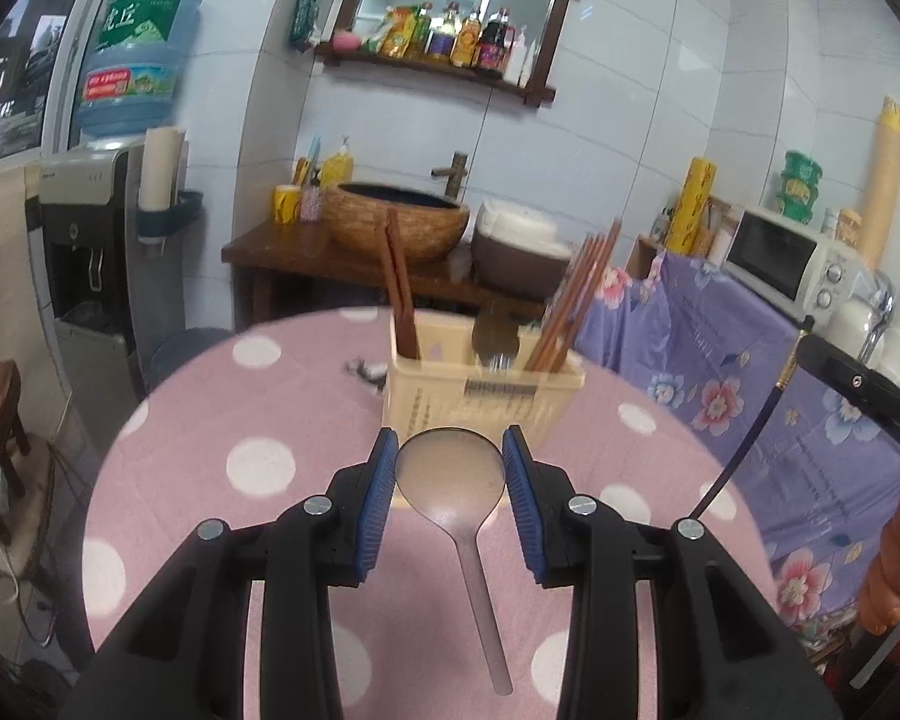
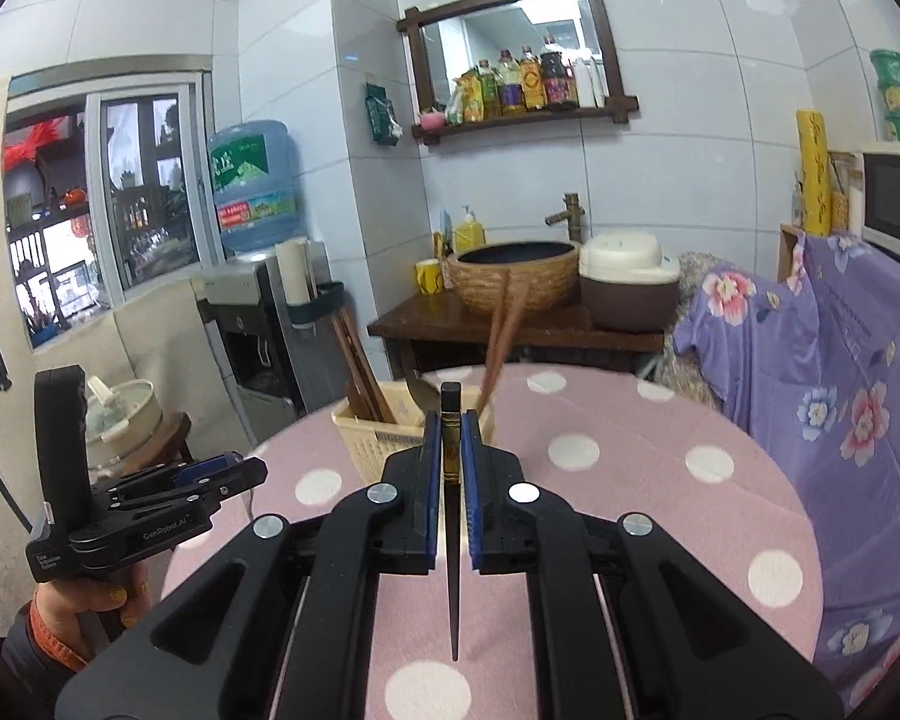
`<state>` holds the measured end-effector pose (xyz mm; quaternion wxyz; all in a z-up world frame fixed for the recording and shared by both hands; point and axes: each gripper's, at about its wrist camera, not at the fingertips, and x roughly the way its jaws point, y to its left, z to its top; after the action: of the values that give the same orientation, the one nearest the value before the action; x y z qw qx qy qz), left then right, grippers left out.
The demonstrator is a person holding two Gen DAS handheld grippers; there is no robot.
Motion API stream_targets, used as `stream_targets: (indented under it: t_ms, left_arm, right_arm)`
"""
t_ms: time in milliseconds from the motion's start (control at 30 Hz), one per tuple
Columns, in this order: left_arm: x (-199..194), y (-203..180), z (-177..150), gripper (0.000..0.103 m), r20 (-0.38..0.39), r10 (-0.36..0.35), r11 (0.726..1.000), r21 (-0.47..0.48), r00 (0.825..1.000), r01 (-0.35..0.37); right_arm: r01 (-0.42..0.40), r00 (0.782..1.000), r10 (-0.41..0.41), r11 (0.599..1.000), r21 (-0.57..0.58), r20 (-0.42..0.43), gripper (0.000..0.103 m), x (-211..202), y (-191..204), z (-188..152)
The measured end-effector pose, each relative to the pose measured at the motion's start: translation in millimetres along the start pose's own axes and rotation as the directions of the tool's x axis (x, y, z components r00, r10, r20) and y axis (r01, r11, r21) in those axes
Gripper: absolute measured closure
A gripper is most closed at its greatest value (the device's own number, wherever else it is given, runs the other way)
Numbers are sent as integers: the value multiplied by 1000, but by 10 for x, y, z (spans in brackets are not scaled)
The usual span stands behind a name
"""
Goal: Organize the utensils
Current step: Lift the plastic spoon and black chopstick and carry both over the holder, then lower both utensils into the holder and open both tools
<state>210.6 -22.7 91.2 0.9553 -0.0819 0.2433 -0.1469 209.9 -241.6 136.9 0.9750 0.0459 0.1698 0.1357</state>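
Left wrist view: the left gripper [image 1: 450,450] is grasping a spoon [image 1: 451,474] by its bowl — both blue pads are pressing its edges, and the handle is hanging down toward the camera above the pink dotted tabletop [image 1: 210,420]. Just beyond is standing a beige basket [image 1: 480,396], holding brown chopsticks [image 1: 576,294] at its left and right ends and a metal utensil between them.

Right wrist view: the right gripper [image 2: 450,444] is clenching a dark chopstick [image 2: 452,570] — its blunt, gold-banded end is sticking up past the fingertips, its tip pointing down over the tabletop. The basket is sitting directly behind. At the left edge, a hand [image 2: 99,600] is holding the left gripper.
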Motion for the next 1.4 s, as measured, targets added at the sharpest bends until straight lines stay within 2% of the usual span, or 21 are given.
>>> stream_targets:
  t_ms: [133,200,267,333,433,567,700,933,1167,1233,1300,1400]
  left_arm:
    - [-51,-77,614,67,125,15,999,31,992,-19]
    - [0,-107,904,67,160,10,1000,27,987,-15]
    - [92,-155,1141,67,204,51,997,39,978,-60]
    - [220,-196,1290,67,236,78,994,50,969,-93]
    - [512,-227,1378,67,242,114,990,51,964,-129]
    - [894,-245,1180,67,211,149,983,78,966,-169]
    - [1106,-185,877,67,157,153,982,85,976,-167]
    - [1191,-164,515,67,121,157,975,142,980,-173]
    - [1223,-158,417,66,97,147,974,161,984,-162]
    - [1132,-147,421,62,112,140,974,163,984,-157]
    - [1024,-143,388,46,134,133,975,160,982,-154]
    - [837,-160,303,37,156,112,977,165,981,-138]
  right_arm:
    - [-13,998,14,1000,-14,63,96,89,112,567]
    - [-4,995,6,1000,-22,99,95,146,170,842]
    - [21,991,-17,999,-24,136,95,230,211,1112]
    - [45,986,-42,999,-20,159,95,348,234,1316]
    - [92,980,-89,996,-10,177,95,548,220,1445]
    - [122,980,-123,992,12,157,95,866,148,1300]
    - [127,987,-129,992,24,97,95,1170,106,925]
    - [136,990,-137,990,23,25,95,1419,85,405]
    - [148,989,-148,989,19,23,98,1463,51,260]
    - [151,988,-152,988,13,40,97,1404,44,254]
    - [153,987,-154,988,16,50,97,1323,30,243]
    - [153,986,-154,988,16,58,94,1176,19,196]
